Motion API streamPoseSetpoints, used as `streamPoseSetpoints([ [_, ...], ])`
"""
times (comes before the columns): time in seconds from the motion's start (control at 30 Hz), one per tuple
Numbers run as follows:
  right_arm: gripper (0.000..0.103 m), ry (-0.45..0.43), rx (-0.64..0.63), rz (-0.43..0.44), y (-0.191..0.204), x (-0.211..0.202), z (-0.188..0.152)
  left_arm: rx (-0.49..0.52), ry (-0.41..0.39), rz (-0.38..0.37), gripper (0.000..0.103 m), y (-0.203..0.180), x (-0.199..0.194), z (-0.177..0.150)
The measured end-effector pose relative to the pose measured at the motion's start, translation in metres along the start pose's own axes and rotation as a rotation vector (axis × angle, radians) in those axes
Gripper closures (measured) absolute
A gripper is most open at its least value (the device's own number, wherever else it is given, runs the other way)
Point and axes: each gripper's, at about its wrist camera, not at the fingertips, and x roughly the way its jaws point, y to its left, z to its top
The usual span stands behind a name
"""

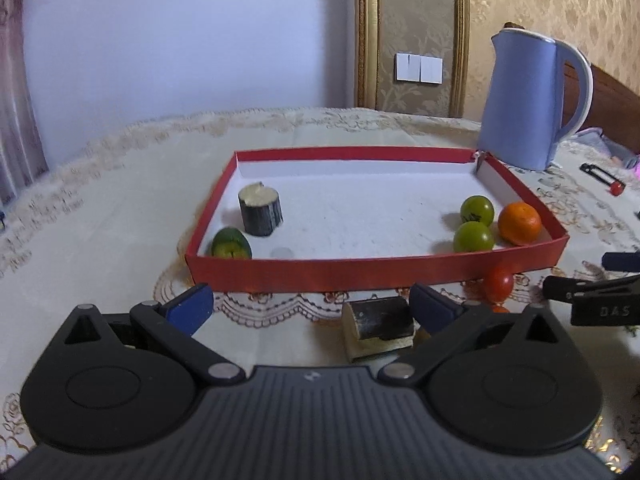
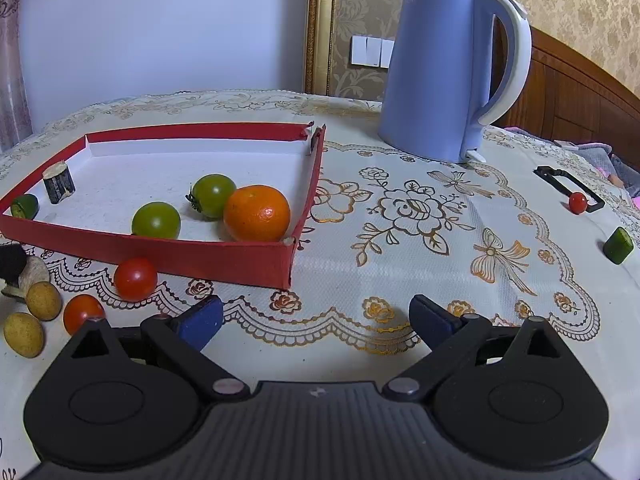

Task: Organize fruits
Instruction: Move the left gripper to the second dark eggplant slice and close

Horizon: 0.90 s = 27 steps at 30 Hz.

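A red tray (image 1: 384,270) with a white floor holds an orange (image 1: 519,223), two green tomatoes (image 1: 476,210), a dark cane chunk (image 1: 260,214) and a cucumber end (image 1: 231,243). My left gripper (image 1: 312,308) is open in front of the tray. A second dark cane piece (image 1: 378,328) lies on the cloth between its fingers, close to the right one. My right gripper (image 2: 316,320) is open over bare cloth, right of the tray's (image 2: 200,258) near corner. Left of it lie two red tomatoes (image 2: 135,279) and two yellowish round fruits (image 2: 43,301).
A blue kettle (image 2: 440,72) stands behind the tray's right corner. Far right on the cloth are a small red tomato (image 2: 578,203) by a black frame (image 2: 560,178) and a green cucumber chunk (image 2: 618,245). The round table's edge curves behind the tray.
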Motion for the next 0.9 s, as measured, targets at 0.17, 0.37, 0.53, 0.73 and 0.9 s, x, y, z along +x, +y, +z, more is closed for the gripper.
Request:
streamPoseSetpoints([
  [0.17,0.001,0.008,0.013,0.007,-0.002,0.001,0.000,0.023,-0.007,-0.002,0.000,-0.005,-0.003,0.000],
  [0.37,0.001,0.008,0.015,0.009,-0.003,0.001,0.000,0.012,0.007,-0.019,0.000,-0.006,-0.002,-0.005],
  [0.53,0.001,0.010,0.019,0.011,-0.003,0.001,0.000,-0.024,0.011,-0.020,0.004,-0.001,0.002,-0.009],
  [0.73,0.001,0.013,0.027,0.015,-0.005,0.003,0.000,-0.026,-0.002,-0.090,0.031,0.002,-0.002,-0.010],
  [0.9,0.000,0.015,0.033,0.018,-0.005,0.003,0.000,0.029,-0.036,-0.105,0.040,-0.005,-0.007,-0.015],
])
